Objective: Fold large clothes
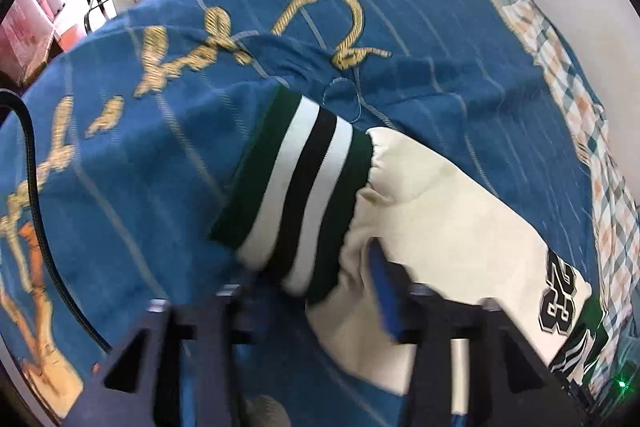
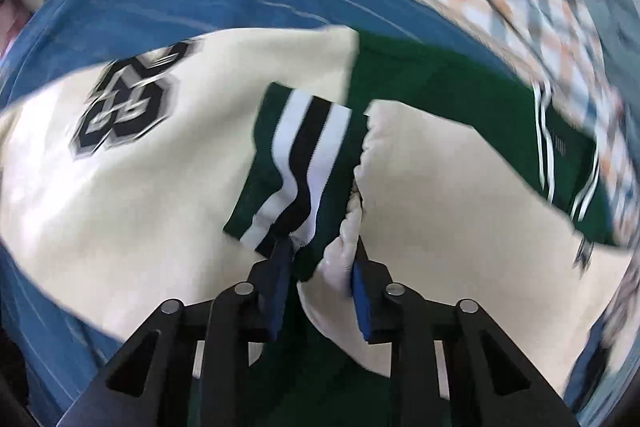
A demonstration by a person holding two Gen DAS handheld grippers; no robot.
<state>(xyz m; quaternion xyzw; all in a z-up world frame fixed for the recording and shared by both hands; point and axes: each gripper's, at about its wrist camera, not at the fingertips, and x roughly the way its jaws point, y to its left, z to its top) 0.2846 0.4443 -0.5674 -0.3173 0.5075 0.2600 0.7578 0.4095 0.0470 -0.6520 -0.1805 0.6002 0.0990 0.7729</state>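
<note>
The cream-sleeved green varsity jacket (image 2: 440, 75) lies on the blue bedspread (image 1: 420, 27). The right gripper (image 2: 322, 259) is pinching the striped cuff (image 2: 296, 155) and gathered sleeve end. The left gripper (image 1: 312, 287) stands apart, straddling the other cuff (image 1: 292, 187), pads not squeezing. Everything's motion-blurred, the "23" patch (image 1: 558, 295) is half smeared, and the jacket body is mostly cut off

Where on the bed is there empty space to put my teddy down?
The blue bedspread with gold rope pattern lies bare left of and beyond the striped green, white and black cuff. It is crowded on the right, where the cream and green varsity jacket lies up to the checked blanket.
</note>
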